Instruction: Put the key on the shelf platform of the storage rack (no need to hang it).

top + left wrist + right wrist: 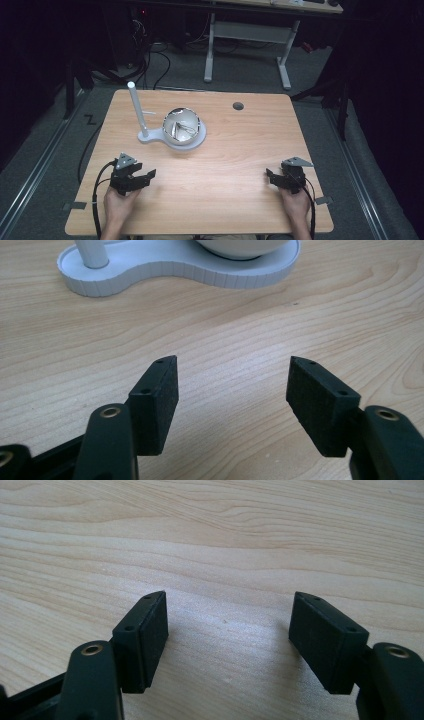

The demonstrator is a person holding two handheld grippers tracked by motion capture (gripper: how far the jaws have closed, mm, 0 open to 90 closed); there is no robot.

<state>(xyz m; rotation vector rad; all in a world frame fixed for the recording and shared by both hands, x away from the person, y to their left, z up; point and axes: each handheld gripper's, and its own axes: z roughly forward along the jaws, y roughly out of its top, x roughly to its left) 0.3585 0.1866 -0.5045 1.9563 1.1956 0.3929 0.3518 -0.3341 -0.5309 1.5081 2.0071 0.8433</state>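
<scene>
A white stand (150, 136) with an upright white post (136, 107) and a round bowl (181, 126) holding a metal whisk-like piece sits on the wooden table (235, 145), left of centre. My left gripper (148, 176) rests near the front left, held in a hand, jaws apart with nothing between them. In the left gripper view the gripper (232, 370) points at the stand's base (165, 267). My right gripper (269, 176) lies at the front right, jaws apart and empty. In the right gripper view the gripper (227, 605) faces bare wood.
A round cable hole (238, 106) is in the table's far right part. Beyond the table stands a white desk frame (247, 45) on grey carpet with cables. Table edges run close to both hands at the front.
</scene>
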